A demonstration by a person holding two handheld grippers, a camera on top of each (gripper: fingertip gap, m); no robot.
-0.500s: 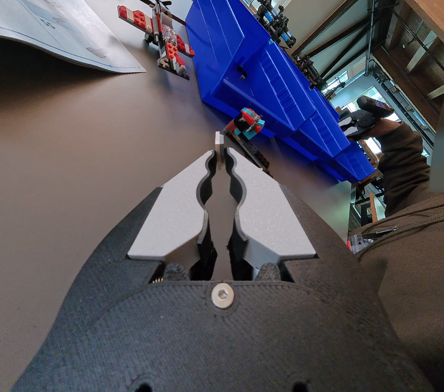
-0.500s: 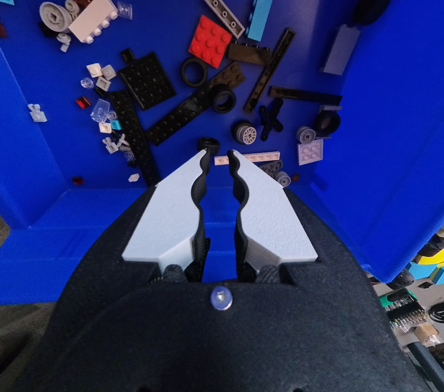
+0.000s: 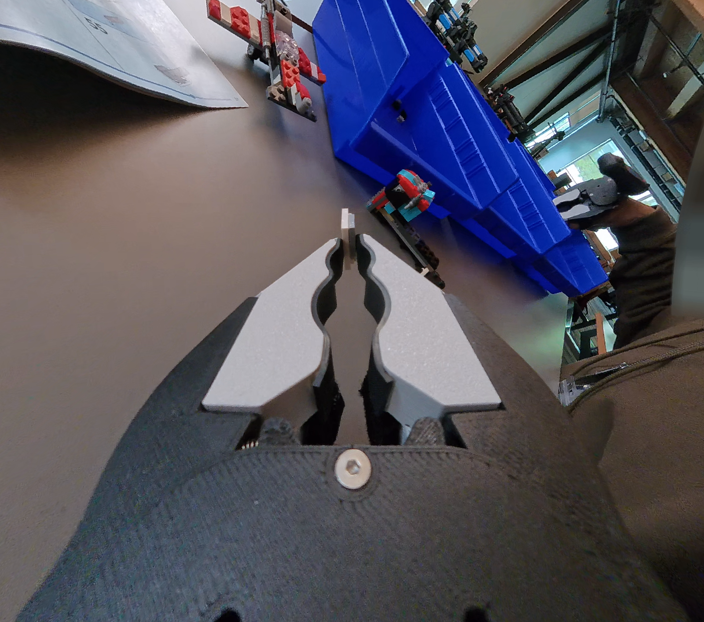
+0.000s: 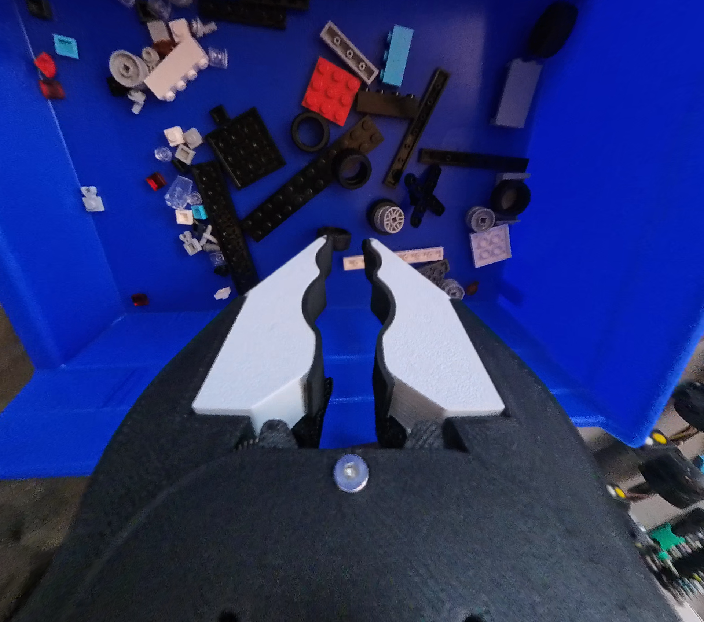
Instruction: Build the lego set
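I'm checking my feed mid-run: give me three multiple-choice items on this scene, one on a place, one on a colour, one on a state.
1. Where does the right gripper point?
A. into a blue bin of loose bricks
B. at the booklet
C. at a window

2. What colour is the square studded plate in the bin?
A. yellow
B. red
C. green

3. How is the left gripper?
A. wide open
B. hidden
C. shut on thin pale plates

Answers: 1 A, the blue bin fills the right wrist view; 2 B, it is plainly red; 3 C, both pads clamp the thin pale plates, edge up.
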